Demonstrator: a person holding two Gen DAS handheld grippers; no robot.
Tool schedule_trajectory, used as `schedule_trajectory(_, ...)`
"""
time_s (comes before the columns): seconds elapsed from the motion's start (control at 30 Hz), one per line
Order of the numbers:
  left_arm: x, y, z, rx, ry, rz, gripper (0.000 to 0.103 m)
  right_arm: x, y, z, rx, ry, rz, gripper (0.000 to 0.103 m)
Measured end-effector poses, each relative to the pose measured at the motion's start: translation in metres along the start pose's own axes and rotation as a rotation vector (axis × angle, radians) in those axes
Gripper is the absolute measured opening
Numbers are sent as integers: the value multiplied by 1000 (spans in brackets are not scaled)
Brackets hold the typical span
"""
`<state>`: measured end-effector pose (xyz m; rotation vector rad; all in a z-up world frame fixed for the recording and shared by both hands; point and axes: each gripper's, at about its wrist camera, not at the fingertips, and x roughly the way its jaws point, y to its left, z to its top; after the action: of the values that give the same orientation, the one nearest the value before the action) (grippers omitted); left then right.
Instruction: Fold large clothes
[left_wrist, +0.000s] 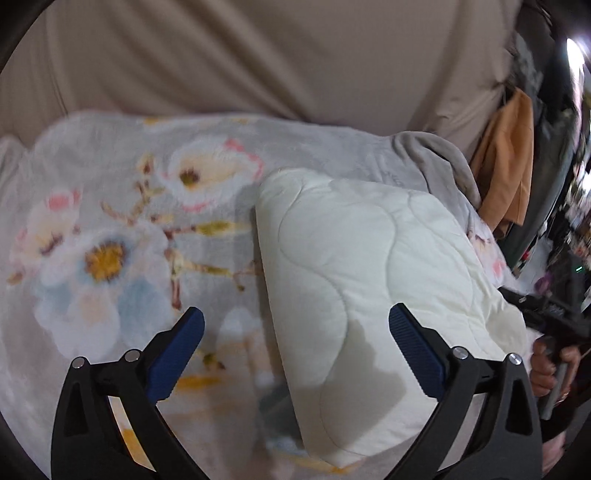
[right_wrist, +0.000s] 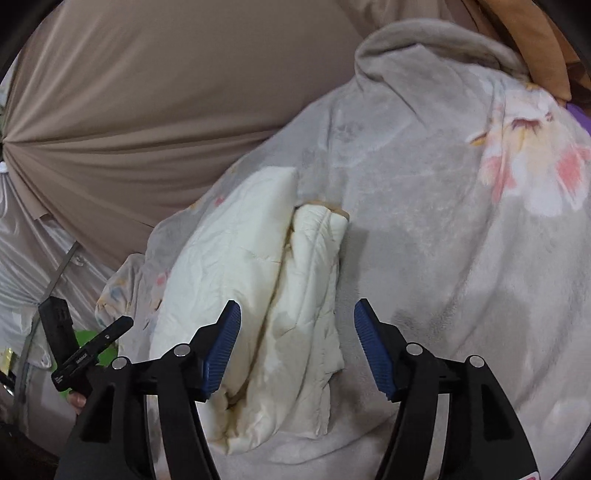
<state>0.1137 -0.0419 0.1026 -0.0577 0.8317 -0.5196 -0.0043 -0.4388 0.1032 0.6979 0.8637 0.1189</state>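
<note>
hovering just above the folded cream quilted garment (left_wrist: 369, 295), both the left gripper (left_wrist: 295, 354) and right gripper (right_wrist: 297, 347) stood apart and empty, a fold apparently finished, the next likely needing a fresh edge grip.

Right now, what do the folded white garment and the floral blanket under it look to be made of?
White quilted garment: it looks like a padded, smooth matte woven shell, going by the curved stitch lines and puffy panels; the fill is not visible.
Floral blanket: likely plush fleece, with a fuzzy nap and soft-edged printed flowers; blur leaves the exact pile open.
</note>
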Motion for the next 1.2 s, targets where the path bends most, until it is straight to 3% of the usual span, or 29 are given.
schedule_trajectory(0.13, 33, 2, -4, -36, 111, -78, 98, 50, -4, 2, 55, 150, 62, 64)
schedule_trajectory(0.27, 53, -20, -9, 7, 144, -130, 98, 75, 2, -1, 67, 201, 119, 67)
schedule_trajectory(0.4, 64, -50, -9, 76, 114, -30, 98, 90, 2, 0, 70, 217, 120, 69)
schedule_trajectory(0.47, 65, -61, -10, 118, 93, 12, 98, 91, 2, -2, 62, 210, 128, 67)
schedule_trajectory(0.57, 64, -70, -11, 174, 65, 47, 98, 90, 5, -6, 32, 185, 136, 55)
schedule_trajectory(0.73, 57, -81, -13, 245, 26, 85, 90, 85, 25, -11, -44, 128, 94, 34)
schedule_trajectory(0.87, 51, -87, -13, 279, 3, 94, 81, 79, 33, -12, -66, 87, 67, 28)
schedule_trajectory(1.1, 29, -98, -11, 337, -49, 101, 55, 57, 53, -20, -86, 11, 28, 20)
schedule_trajectory(1.2, 15, -104, -8, 354, -72, 86, 50, 39, 54, -22, -101, -32, 20, 19)
